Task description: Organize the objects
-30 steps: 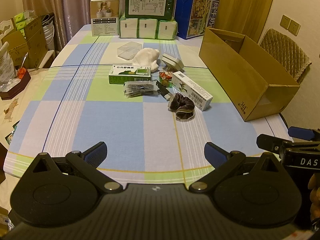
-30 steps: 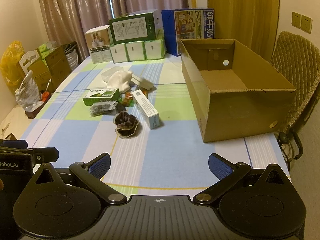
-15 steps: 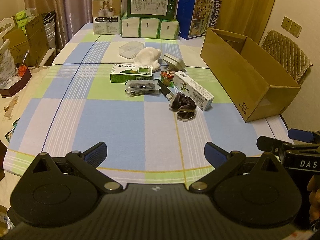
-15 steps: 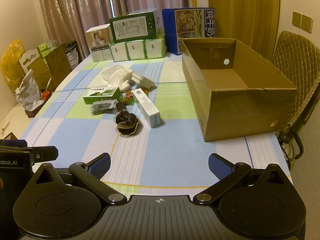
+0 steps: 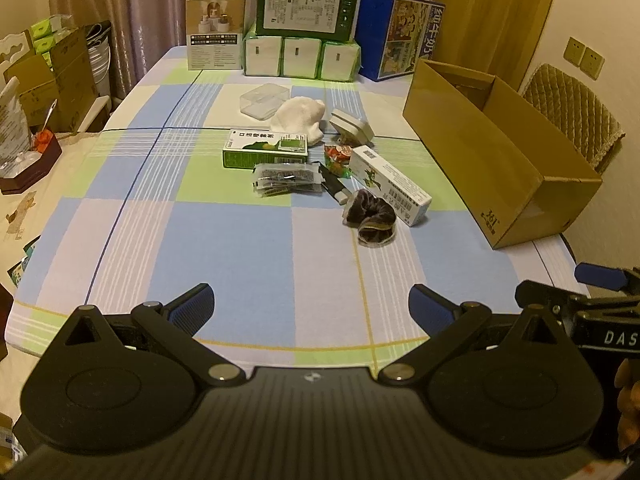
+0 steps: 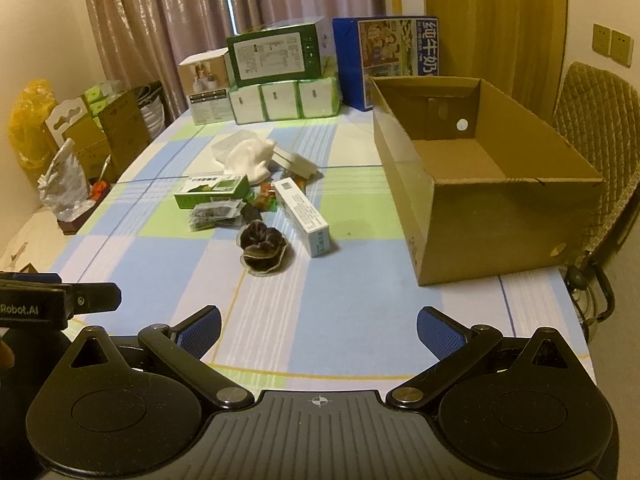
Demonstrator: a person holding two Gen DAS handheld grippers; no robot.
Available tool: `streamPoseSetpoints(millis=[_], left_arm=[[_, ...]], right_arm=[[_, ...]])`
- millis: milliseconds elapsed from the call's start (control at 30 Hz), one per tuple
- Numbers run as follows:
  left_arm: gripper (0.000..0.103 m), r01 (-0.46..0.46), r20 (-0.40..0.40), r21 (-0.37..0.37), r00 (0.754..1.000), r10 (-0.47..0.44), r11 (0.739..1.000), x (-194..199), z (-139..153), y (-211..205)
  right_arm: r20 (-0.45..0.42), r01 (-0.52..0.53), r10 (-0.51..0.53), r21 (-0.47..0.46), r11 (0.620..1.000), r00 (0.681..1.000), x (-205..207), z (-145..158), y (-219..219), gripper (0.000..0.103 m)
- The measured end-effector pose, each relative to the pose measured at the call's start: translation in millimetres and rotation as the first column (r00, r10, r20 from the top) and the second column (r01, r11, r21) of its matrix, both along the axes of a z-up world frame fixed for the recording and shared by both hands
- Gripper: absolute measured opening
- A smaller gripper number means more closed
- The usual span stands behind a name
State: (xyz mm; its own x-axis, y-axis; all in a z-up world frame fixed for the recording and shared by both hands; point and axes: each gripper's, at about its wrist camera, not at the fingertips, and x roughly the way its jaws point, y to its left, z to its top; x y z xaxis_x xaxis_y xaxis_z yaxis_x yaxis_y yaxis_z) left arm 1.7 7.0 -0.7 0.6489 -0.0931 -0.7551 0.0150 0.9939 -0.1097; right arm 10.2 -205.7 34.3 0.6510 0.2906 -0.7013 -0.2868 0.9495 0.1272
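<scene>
Both grippers nearer the scrunchie (image 6: 262, 249), fingers spread

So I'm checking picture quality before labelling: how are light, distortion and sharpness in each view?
Left wrist view: dim yellowish light, table edges bowed by the fisheye, the small items fairly sharp. Right wrist view: same warm cast, the cardboard box looks bulged, the scrunchie slightly soft.

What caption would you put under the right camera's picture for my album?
Open right gripper faces a checked table with a dark scrunchie, small boxes and an empty cardboard box.
</scene>
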Motion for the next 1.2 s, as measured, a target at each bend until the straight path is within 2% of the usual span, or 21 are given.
streamPoseSetpoints(millis=[200,433,467,567,633,767,833,967,1033,1200], left_arm=[[0.102,-0.001,-0.007,-0.003,1.000,0.001,1.000,13,0,10],[0.101,0.030,0.010,0.038,0.999,-0.031,0.999,34,-2,17],[0.101,0.040,0.012,0.045,0.999,-0.041,0.998,37,-3,16],[0.096,0.100,0.014,0.075,0.995,-0.101,0.992,51,-7,13],[0.092,0.142,0.011,0.080,0.990,-0.143,0.987,61,-12,10],[0.091,0.231,0.021,0.080,0.972,-0.233,0.970,81,-22,1],[0.090,0.279,0.030,0.080,0.959,-0.282,0.957,90,-29,-7],[0.088,0.385,0.023,0.134,0.920,-0.391,0.913,108,-47,-26],[0.078,0.435,0.014,0.152,0.897,-0.442,0.887,117,-57,-33],[0.067,0.524,-0.009,0.176,0.847,-0.531,0.833,140,-82,-44]], right_arm=[[0.025,-0.036,0.036,-0.009,0.999,0.999,10,0,7,0.101],[0.039,-0.070,0.072,-0.033,0.997,0.997,28,-6,15,0.101],[0.039,-0.073,0.074,-0.035,0.997,0.996,30,-8,15,0.099],[0.025,-0.092,0.093,-0.037,0.995,0.995,41,-14,15,0.084],[0.016,-0.101,0.101,-0.034,0.994,0.995,48,-18,14,0.078],[-0.001,-0.126,0.126,-0.038,0.991,0.992,64,-30,14,0.068],[-0.009,-0.134,0.134,-0.039,0.990,0.991,73,-36,14,0.064],[-0.031,-0.145,0.143,-0.040,0.989,0.989,90,-47,11,0.056],[-0.038,-0.152,0.150,-0.041,0.988,0.988,96,-51,11,0.055],[-0.049,-0.162,0.159,-0.050,0.986,0.986,107,-61,15,0.055]])
